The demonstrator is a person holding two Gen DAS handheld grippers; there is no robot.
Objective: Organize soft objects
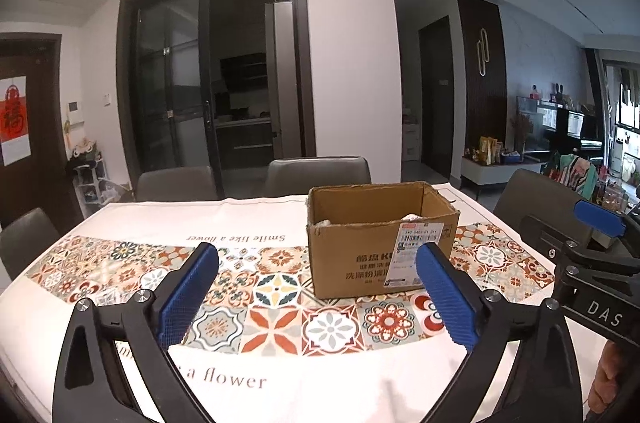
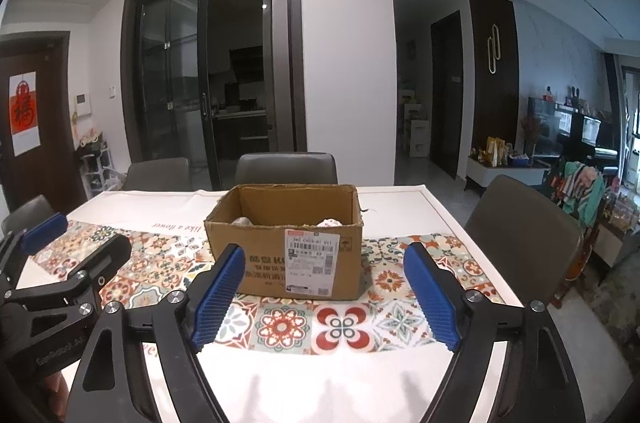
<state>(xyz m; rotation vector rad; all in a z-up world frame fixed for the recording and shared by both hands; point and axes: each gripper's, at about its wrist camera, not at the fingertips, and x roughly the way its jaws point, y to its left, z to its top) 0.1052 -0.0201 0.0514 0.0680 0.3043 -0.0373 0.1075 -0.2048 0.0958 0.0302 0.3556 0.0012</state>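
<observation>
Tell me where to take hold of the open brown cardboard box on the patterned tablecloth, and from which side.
Probably best to grip the brown cardboard box by its two short end walls, one gripper per end, coming in from the near labelled side. The top is open, so each wall's thin upper edge can sit between jaws. The left gripper and right gripper both stand open and empty, facing it.

One cardboard box [image 2: 284,255], two pale soft objects [image 2: 242,221] inside, four chairs [image 2: 286,167], two grippers [image 2: 324,287].
</observation>
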